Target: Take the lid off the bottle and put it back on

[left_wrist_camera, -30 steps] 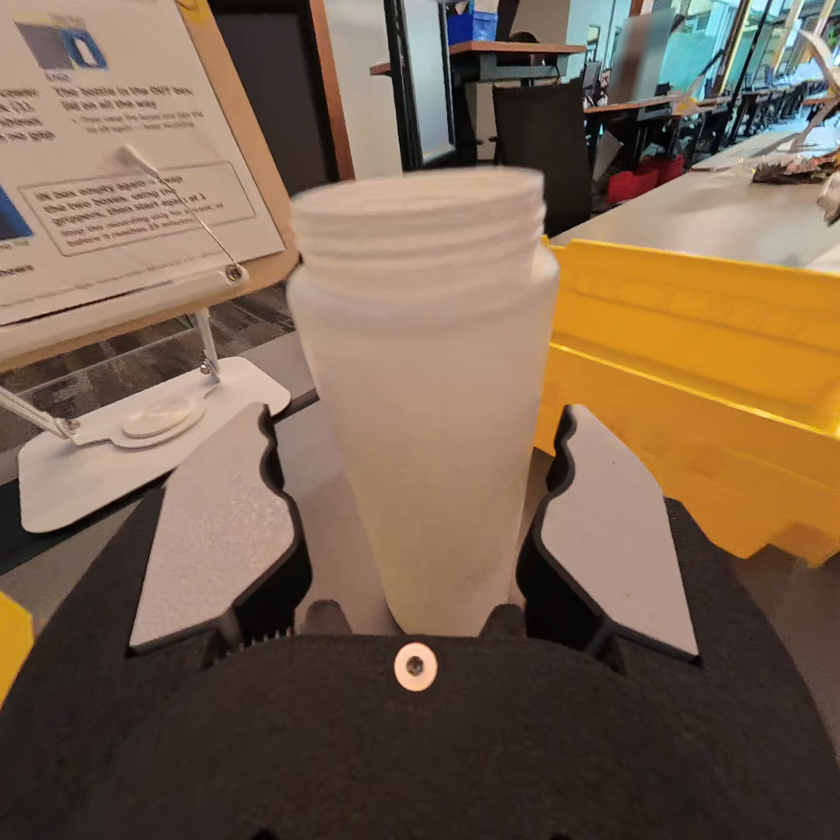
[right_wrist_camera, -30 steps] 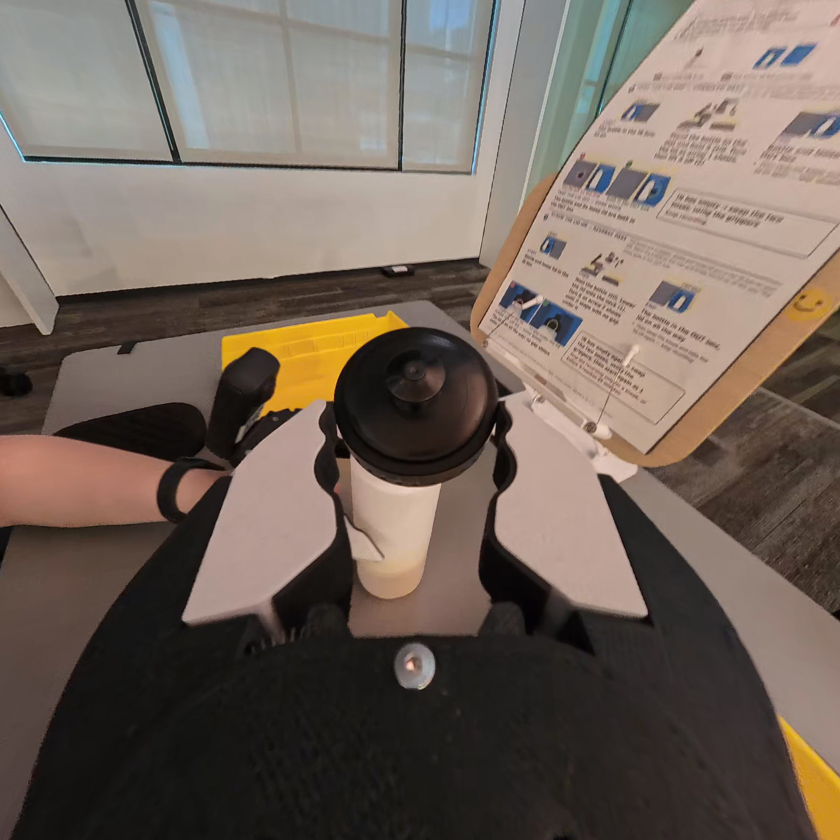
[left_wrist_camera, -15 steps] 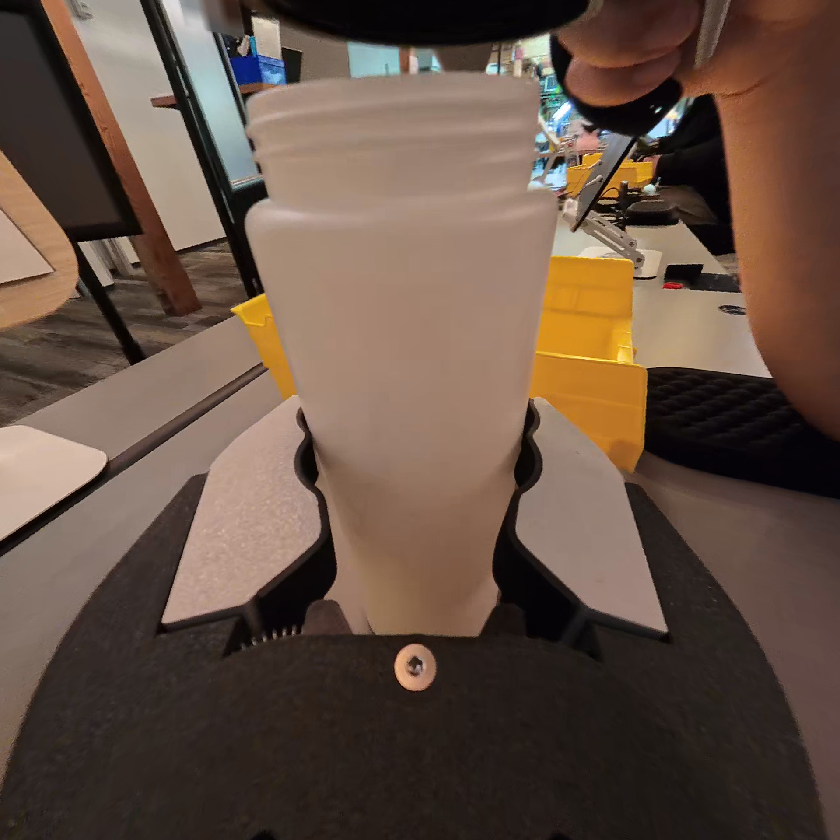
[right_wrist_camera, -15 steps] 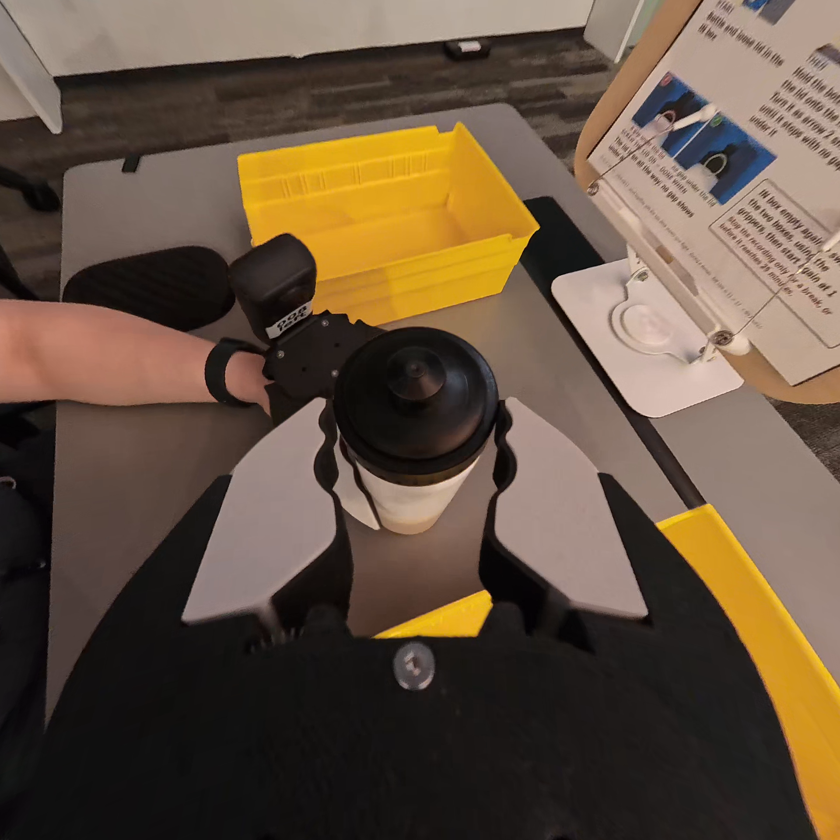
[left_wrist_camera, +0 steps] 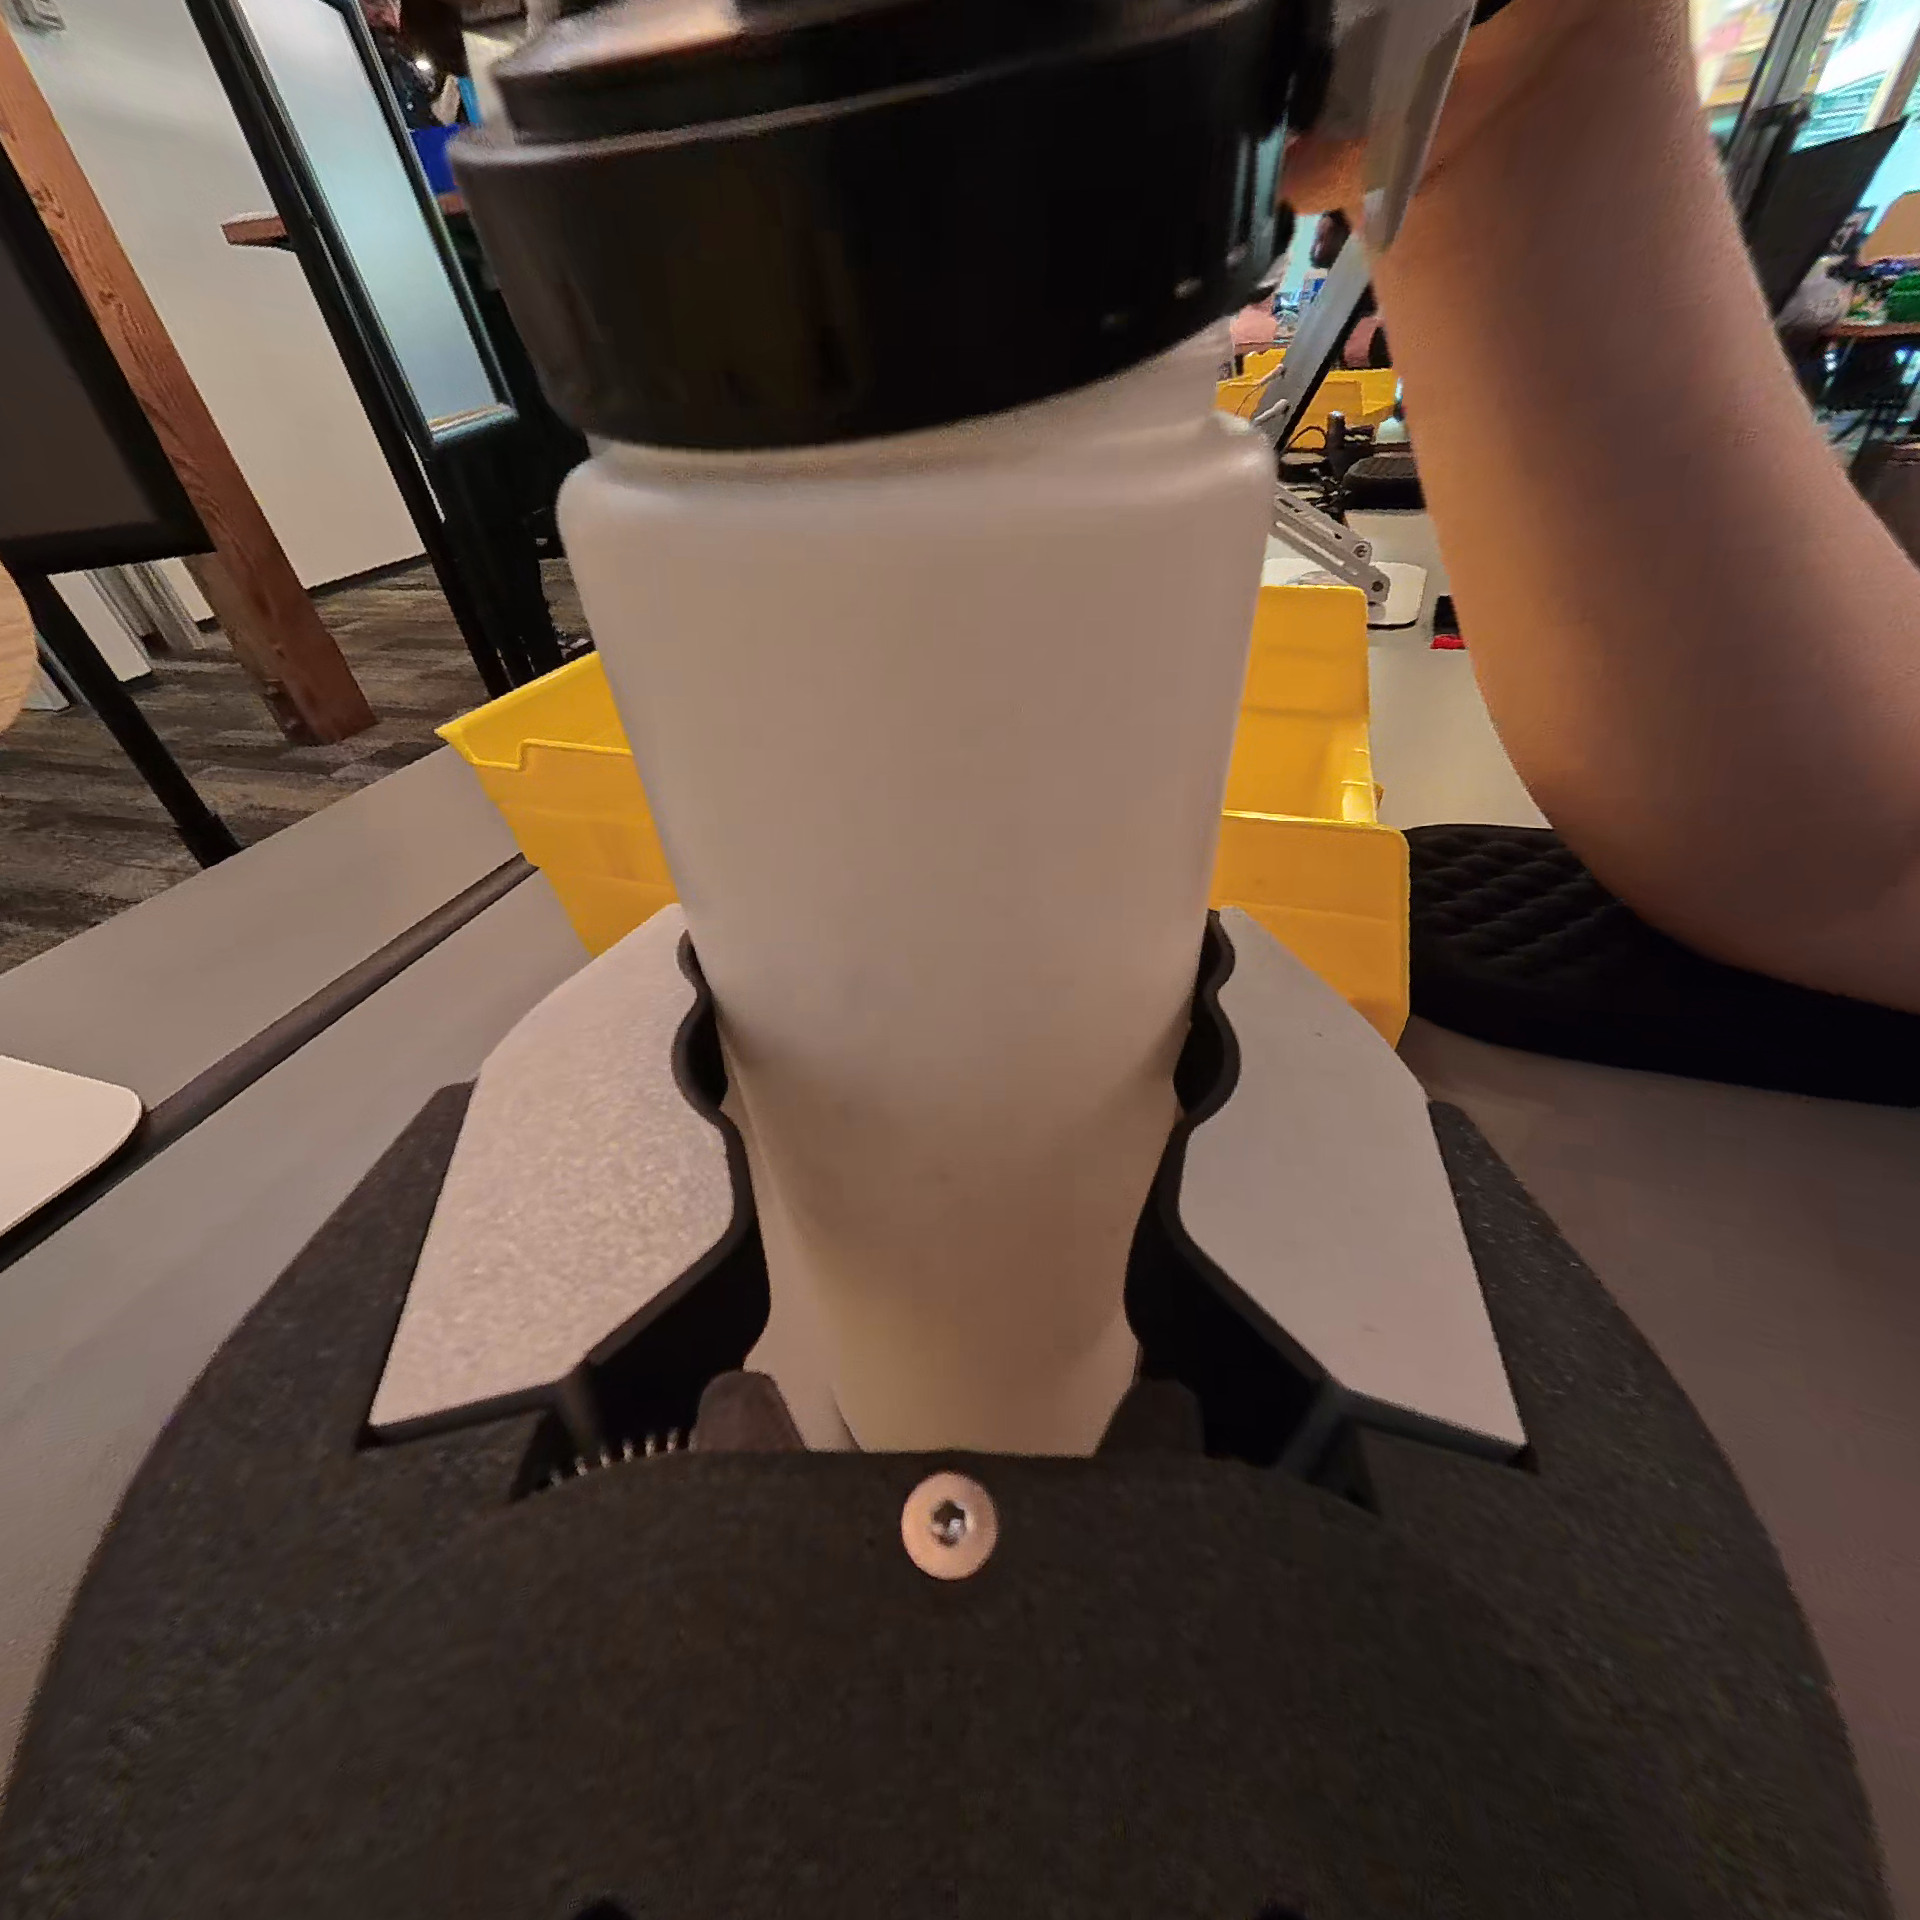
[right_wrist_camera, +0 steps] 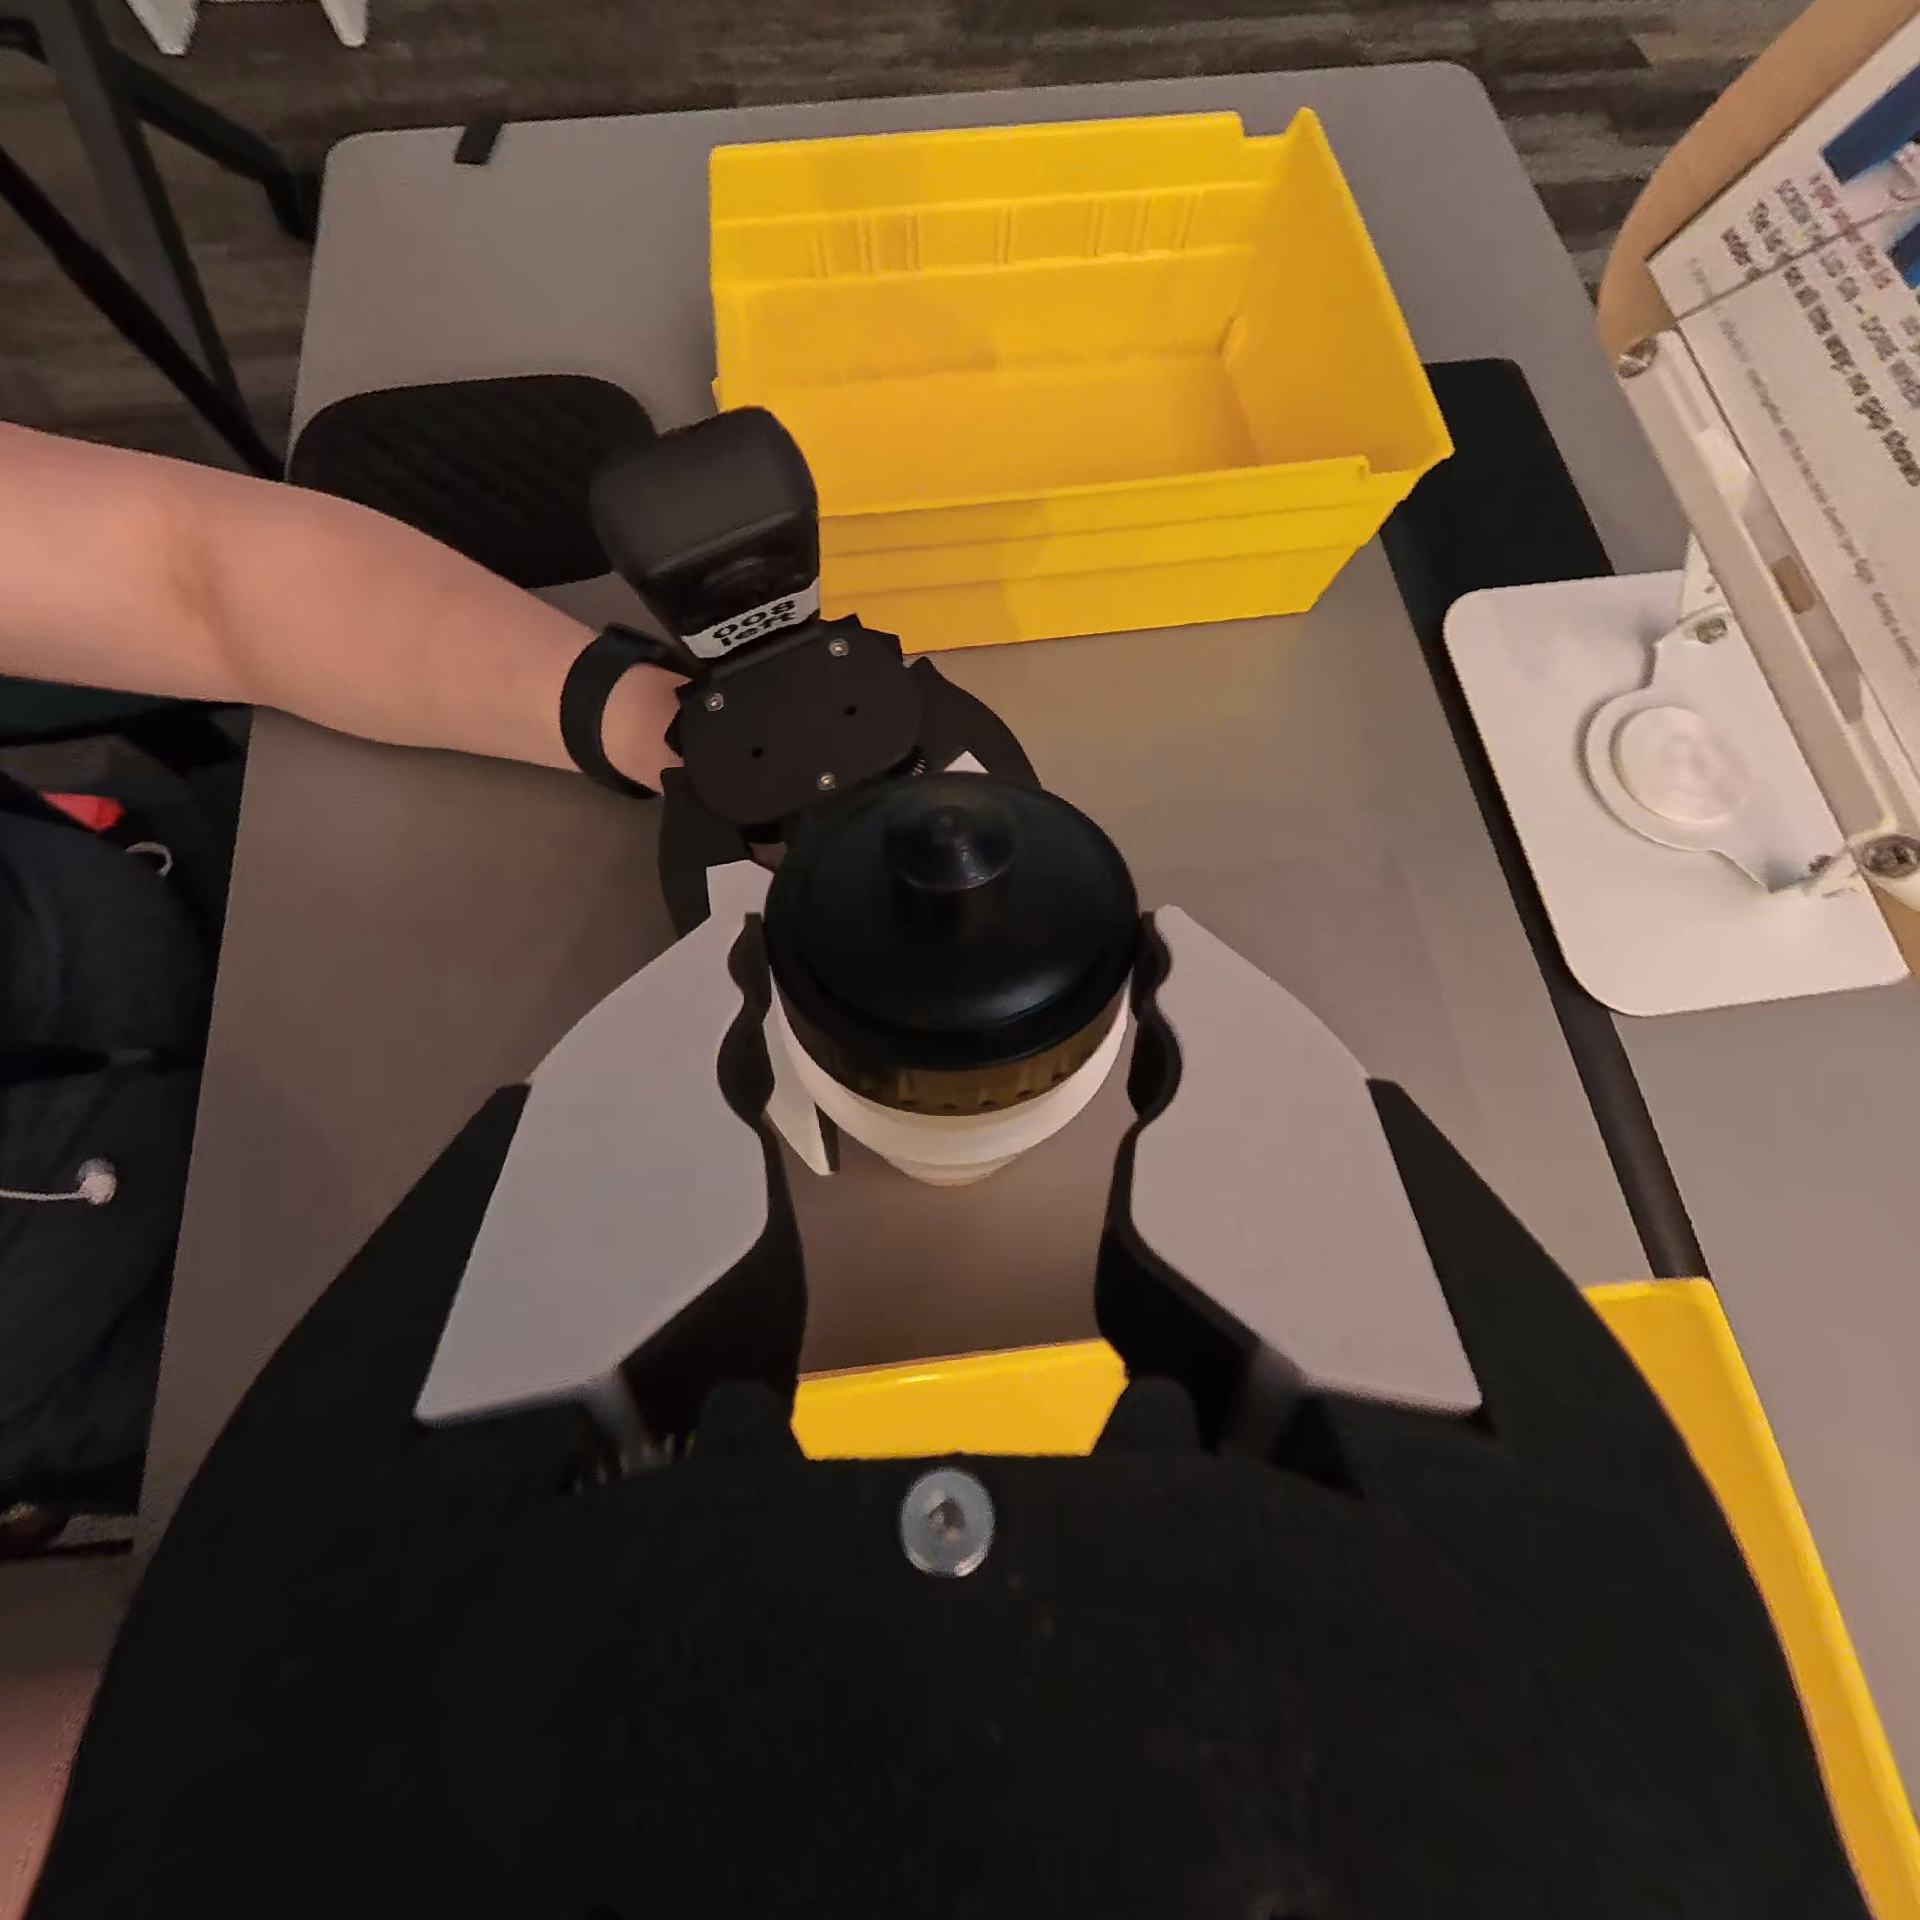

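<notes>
Left claw clamps the lower body of the white translucent bottle, both fingers pressed on its sides, bottle upright. Black lid sits on the bottle mouth, slightly tilted; cannot tell whether it is threaded on. Only the left wrist view shows the full bottle wall and the grip on it. Behind the bottle a yellow bin, and to the right a forearm above a black quilted pad on the grey surface.

Right wrist view looks down from above: right claw is closed around the lid at its rim, fingertips flanking it. Contact looks likely, though not certain on the right side. The lid's centre spout shows only here. Under it sits a short band of bottle. Nearest, a second yellow bin edge below the claw. Beyond the lid come the left claw's body and its camera, then the empty-looking yellow bin. A white stand base with an instruction board is at right.
</notes>
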Demonstrator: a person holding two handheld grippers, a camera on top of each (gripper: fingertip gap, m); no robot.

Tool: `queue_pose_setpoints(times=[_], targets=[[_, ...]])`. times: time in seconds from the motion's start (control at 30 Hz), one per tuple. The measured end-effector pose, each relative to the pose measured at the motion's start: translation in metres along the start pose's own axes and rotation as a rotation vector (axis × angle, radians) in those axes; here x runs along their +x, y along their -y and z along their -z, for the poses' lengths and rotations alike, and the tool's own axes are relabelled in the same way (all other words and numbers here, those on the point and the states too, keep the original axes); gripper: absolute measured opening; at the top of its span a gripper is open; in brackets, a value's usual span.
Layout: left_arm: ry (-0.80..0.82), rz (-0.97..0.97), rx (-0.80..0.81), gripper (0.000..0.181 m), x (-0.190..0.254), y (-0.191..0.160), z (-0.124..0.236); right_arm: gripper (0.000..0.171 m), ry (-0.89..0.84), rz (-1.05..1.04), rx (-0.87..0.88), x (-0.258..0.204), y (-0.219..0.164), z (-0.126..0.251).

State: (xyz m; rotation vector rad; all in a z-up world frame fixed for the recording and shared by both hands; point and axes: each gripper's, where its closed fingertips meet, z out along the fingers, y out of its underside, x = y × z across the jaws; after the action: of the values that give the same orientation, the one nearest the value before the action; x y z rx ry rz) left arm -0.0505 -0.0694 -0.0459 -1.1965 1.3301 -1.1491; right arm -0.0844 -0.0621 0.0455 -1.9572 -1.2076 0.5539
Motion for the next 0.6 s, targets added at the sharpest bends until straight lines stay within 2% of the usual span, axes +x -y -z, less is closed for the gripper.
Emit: queue_pose_setpoints(times=[0.3,0.47,0.6], targets=[[-0.026,0.002,0.000,0.087,0.0014,0.0001,-0.0003,0.068,0.052,0.088,0.074,-0.0009,-0.0034,0.0047],[-0.026,-0.004,-0.007,0.087,0.0011,-0.0003,0.0016,0.069,0.099,-0.006,0.097,-0.0023,-0.0022,0.0000],[-0.023,-0.003,-0.011,0.087,0.0005,-0.0005,0.0013,0.074,0.030,0.034,0.078,0.0005,-0.0008,-0.0012]])
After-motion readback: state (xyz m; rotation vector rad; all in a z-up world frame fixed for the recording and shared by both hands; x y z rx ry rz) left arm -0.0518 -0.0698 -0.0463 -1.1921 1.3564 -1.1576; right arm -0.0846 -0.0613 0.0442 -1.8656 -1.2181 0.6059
